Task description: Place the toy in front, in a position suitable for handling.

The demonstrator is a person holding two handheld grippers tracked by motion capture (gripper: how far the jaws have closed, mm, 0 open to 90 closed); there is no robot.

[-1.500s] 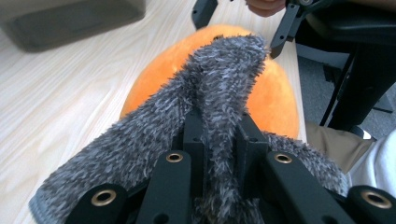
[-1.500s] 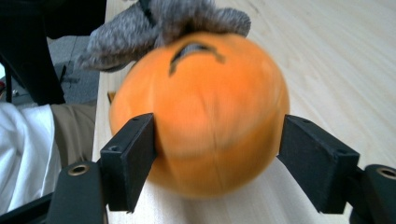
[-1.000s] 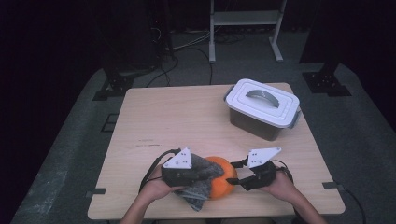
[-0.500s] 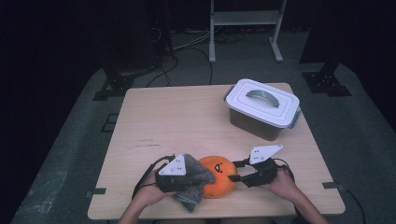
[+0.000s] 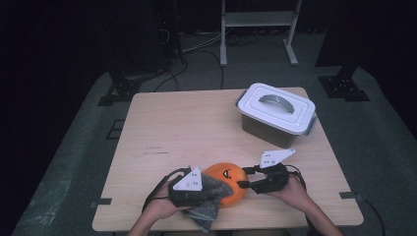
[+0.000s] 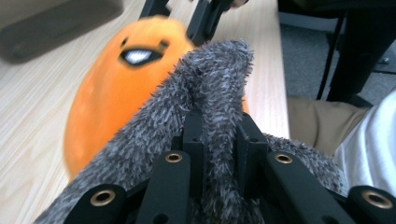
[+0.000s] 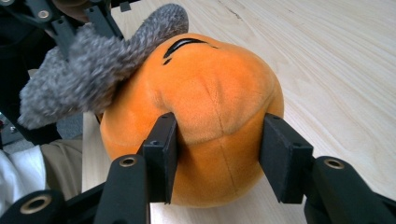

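While the round orange plush toy (image 5: 227, 183) with a stitched black face sits near the front edge of the light wooden table (image 5: 196, 128), both hand-held grippers work on it. The right hand-held gripper (image 7: 218, 144) has its jaws pressed into the plush from either side, denting the fabric; they have just been closing on it. The left hand-held gripper (image 6: 219, 135) is clenched on a shaggy grey microfibre cloth (image 6: 210, 93), a fold of it pinched between the jaws, and the cloth lies against the toy's left side and top. Well apart, toward the far right corner of the table, stands a grey plastic storage box with a white handled lid (image 5: 275, 113).
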